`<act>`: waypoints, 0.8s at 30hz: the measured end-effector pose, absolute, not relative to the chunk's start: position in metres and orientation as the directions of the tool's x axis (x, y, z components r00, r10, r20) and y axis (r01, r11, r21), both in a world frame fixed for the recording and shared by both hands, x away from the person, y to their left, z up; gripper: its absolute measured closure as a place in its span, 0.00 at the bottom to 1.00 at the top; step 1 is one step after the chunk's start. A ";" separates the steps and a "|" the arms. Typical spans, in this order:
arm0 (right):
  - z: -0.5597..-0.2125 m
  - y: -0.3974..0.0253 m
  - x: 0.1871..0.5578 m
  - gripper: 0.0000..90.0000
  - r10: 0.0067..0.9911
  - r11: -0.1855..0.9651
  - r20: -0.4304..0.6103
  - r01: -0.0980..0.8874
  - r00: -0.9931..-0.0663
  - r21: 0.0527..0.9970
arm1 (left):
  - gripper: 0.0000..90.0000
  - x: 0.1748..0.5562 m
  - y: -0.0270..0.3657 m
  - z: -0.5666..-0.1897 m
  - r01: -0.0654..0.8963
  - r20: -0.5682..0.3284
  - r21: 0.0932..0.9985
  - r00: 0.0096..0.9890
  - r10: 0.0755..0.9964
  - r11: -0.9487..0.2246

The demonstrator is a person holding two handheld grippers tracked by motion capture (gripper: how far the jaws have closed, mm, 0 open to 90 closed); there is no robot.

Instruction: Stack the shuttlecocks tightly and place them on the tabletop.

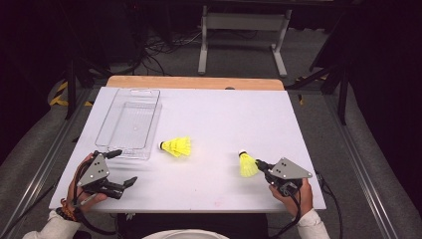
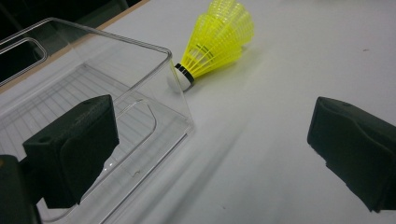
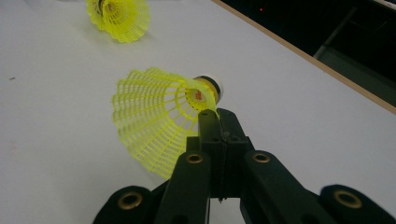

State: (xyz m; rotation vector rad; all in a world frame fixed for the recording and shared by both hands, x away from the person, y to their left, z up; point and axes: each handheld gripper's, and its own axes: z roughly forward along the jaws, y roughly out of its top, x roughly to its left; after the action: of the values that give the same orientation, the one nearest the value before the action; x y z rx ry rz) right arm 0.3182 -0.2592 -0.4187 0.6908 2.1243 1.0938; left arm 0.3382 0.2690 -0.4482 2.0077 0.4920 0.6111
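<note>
Right hand-held gripper (image 3: 212, 116) pinches the skirt rim of a yellow plastic mesh shuttlecock (image 3: 154, 116) near the surface's (image 1: 224, 119) front-right corner; left hand-held gripper (image 2: 210, 140), jaws spread, faces a clear plastic tray (image 2: 140, 60).

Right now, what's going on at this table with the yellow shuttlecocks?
A person works with a gripper in each hand. The right gripper has its jaws shut on the skirt edge of one yellow shuttlecock, held just above the white table. The left gripper waits open beside the clear plastic bin, which holds nothing. A second shuttlecock lies on its side next to the bin.
</note>
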 end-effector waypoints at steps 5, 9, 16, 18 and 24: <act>-0.417 -0.258 0.322 1.00 0.689 0.510 -0.296 0.152 -0.661 0.847 | 0.03 0.338 0.269 -0.448 0.097 0.216 0.877 0.796 0.566 -0.471; -0.416 -0.255 0.324 1.00 0.682 0.507 -0.291 0.148 -0.671 0.849 | 0.03 0.338 0.269 -0.448 0.094 0.218 0.877 0.798 0.563 -0.472; -0.414 -0.251 0.326 1.00 0.665 0.504 -0.286 0.131 -0.690 0.854 | 0.03 0.339 0.269 -0.449 0.097 0.215 0.876 0.797 0.565 -0.472; -0.414 -0.251 0.326 1.00 0.663 0.504 -0.286 0.130 -0.692 0.854 | 0.03 0.338 0.269 -0.449 0.092 0.218 0.877 0.799 0.560 -0.472; -0.414 -0.249 0.326 1.00 0.657 0.504 -0.286 0.124 -0.698 0.855 | 0.03 0.339 0.269 -0.449 0.094 0.215 0.878 0.798 0.563 -0.470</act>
State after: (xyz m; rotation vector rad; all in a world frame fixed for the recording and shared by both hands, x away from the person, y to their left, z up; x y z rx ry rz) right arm 0.3259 -0.2486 -0.4138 0.6364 2.1487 1.1543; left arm 0.3385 0.2692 -0.4485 2.0079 0.4894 0.6036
